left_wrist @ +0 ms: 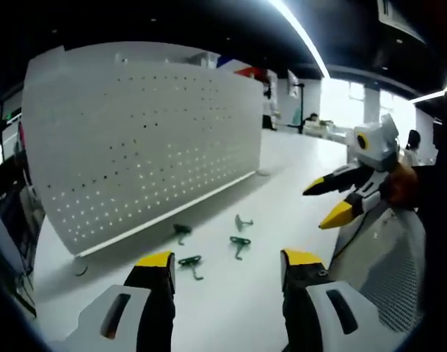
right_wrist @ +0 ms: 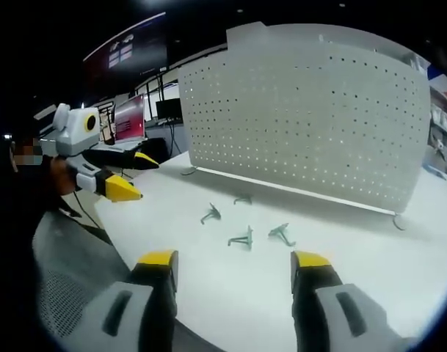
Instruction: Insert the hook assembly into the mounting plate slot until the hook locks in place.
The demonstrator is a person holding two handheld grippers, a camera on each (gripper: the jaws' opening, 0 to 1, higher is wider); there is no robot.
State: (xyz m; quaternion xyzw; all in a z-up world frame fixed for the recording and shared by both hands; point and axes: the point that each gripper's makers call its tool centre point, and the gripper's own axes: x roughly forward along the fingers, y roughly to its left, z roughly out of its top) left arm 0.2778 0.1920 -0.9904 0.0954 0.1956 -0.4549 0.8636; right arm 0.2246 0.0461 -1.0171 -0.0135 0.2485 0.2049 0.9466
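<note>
Hooks [left_wrist: 208, 246], 4 of them, lie mid-frame on the bench [left_wrist: 282, 169] below the pegboard [left_wrist: 142, 139]; both grippers [left_wrist: 227, 260] [right_wrist: 234, 257], jaws wide and empty, should pinch 1 squarely.

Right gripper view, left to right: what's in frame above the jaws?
Left gripper → first hook → second hook → third hook → fourth hook → pegboard foot. The white pegboard stands behind the hooks.
</note>
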